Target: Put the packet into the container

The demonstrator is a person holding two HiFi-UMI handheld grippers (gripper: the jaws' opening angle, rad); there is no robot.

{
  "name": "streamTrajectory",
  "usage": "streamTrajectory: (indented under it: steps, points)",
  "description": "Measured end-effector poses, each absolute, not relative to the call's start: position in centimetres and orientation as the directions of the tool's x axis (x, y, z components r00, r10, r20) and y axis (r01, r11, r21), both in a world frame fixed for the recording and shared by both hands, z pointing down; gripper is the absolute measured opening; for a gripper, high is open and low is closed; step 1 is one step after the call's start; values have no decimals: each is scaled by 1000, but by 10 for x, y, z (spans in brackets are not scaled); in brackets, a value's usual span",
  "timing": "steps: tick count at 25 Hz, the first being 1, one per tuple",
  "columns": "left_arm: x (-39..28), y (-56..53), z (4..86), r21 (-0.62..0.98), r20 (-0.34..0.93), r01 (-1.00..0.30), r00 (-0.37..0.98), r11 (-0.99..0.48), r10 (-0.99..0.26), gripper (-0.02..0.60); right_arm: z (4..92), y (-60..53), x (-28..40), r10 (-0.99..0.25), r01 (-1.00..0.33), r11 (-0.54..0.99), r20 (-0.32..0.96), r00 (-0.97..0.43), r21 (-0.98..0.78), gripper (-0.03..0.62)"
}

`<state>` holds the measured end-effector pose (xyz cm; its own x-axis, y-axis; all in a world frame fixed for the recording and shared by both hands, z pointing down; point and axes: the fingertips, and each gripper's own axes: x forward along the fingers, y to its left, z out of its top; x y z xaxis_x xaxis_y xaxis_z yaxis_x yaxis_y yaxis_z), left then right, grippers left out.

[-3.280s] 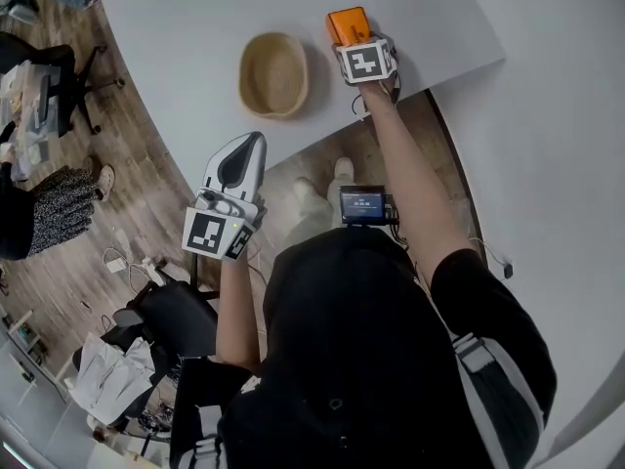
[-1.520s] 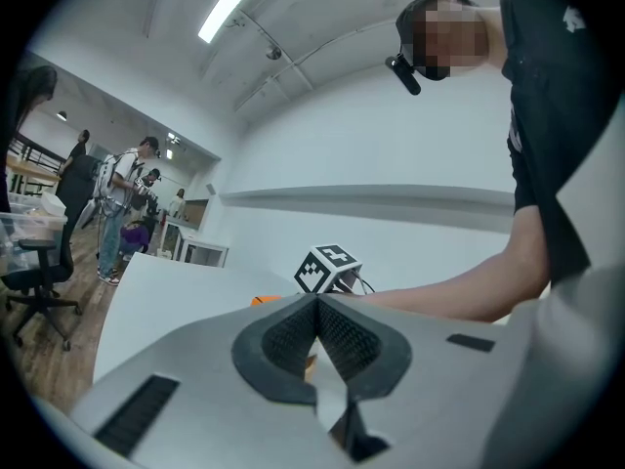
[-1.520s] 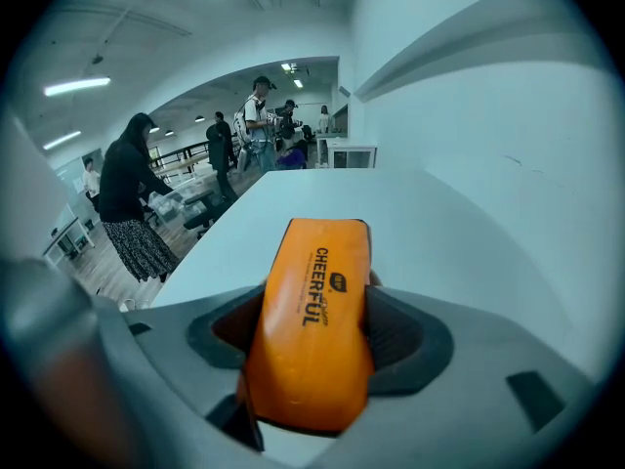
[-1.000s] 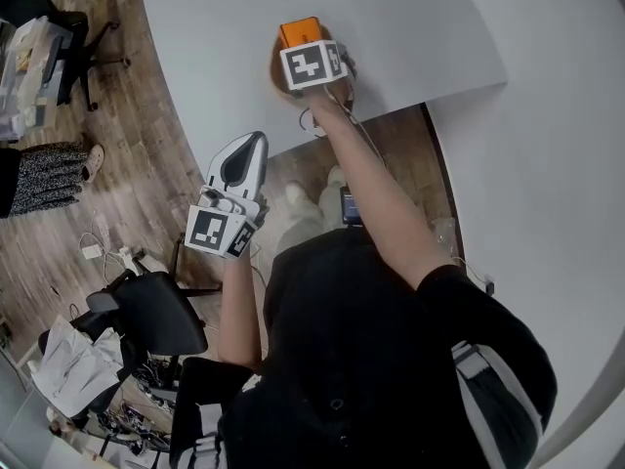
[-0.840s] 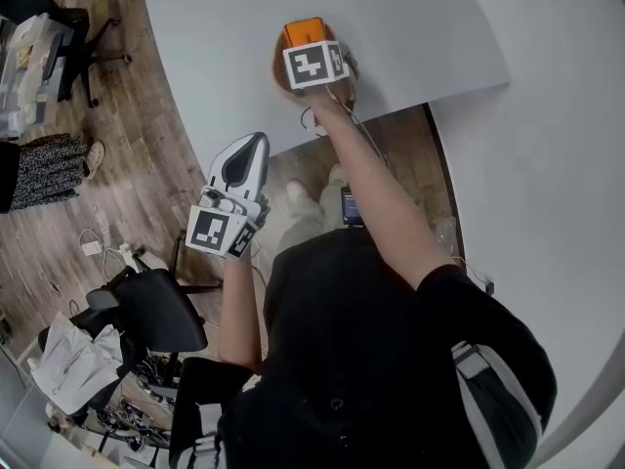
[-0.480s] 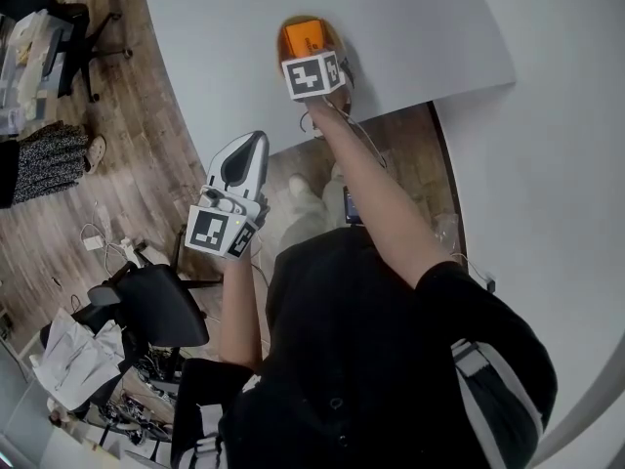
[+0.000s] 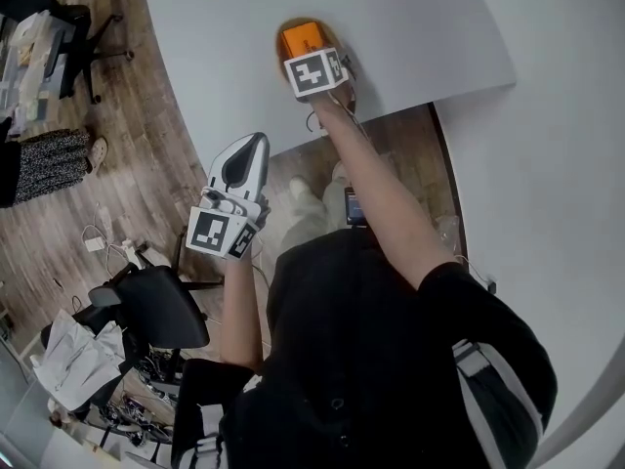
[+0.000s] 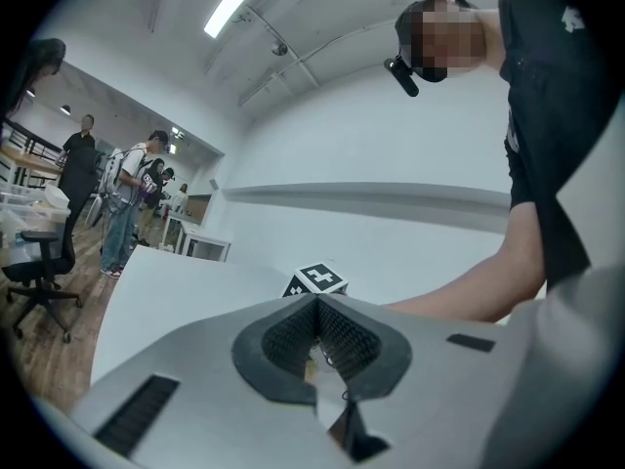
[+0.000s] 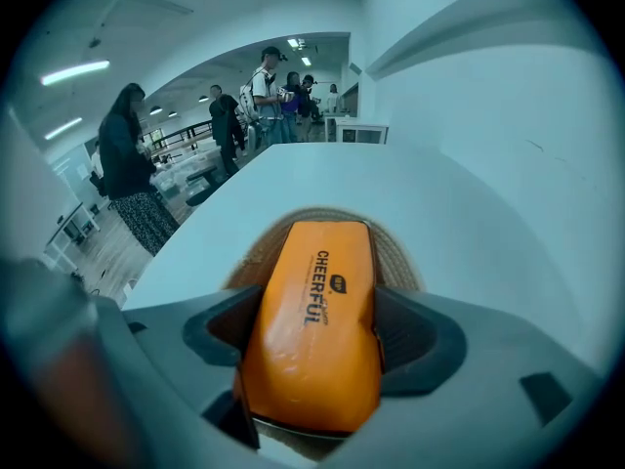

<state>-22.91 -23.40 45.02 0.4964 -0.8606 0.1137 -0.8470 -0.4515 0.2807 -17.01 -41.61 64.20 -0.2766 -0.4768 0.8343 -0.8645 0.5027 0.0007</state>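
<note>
Packet (image 9: 312, 330) low over container (image 9: 402, 258), clamped in right tongs (image 9: 314, 313), jaws just easing apart; release judged next. Left tongs (image 8: 317, 338) closed, empty.

- Container (image 9: 402, 254): in the right gripper view only an arc of woven rim shows round the packet (image 9: 317, 320), and its floor is covered. In the head view it lies mostly under the marker cube (image 7: 313, 73).
- Packet: the near end is hidden behind the right tool (image 9: 314, 345). That tool's jaws have just been opening and lie against the packet's flanks. The small print beneath the large lettering is illegible.
- Right tool's jaws: hidden under the cube in the head view.
- Left tool (image 8: 317, 338): its body blocks the near bench (image 8: 166, 281).
- Bench: far side cut off by the head view's top edge.
- Background people (image 9: 125, 164): too small for detail.
</note>
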Motion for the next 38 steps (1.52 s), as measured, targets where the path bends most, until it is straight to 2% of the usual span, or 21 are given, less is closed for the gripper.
streamTrajectory:
  steps: [4,8,11,14,15,17,25,38]
  points:
    - [-231,-230,448,270,108,-850,494,-452,-863,8,617,-408,-171,-505,-857,512,786,-357,-61,348]
    - [-229,-234,437,256,90,-853,490,-455,-867,8,566,-417,-169,-593,-843,523,657,-466,-126,347]
    - [-225,-236,425,235,71,-854,492,-465,-868,8,519,-408,-162,-615,-794,576,537,-577,-194,337]
    - [-223,-233,412,217,54,-854,494,-473,-868,8,469,-385,-151,-635,-741,640,402,-660,-204,184]
    - [-221,-232,407,211,48,-854,496,-476,-867,8,452,-377,-145,-645,-729,659,360,-674,-185,100]
    - [-217,-232,397,197,36,-852,501,-485,-865,8,427,-362,-134,-653,-708,688,289,-700,-160,47]
    - [-195,-235,369,129,5,-847,521,-517,-853,8,379,-299,-89,-612,-618,774,88,-786,-140,23]
    - [-170,-224,353,94,-8,-834,546,-544,-838,8,356,-273,-69,-568,-567,820,13,-823,-80,23]
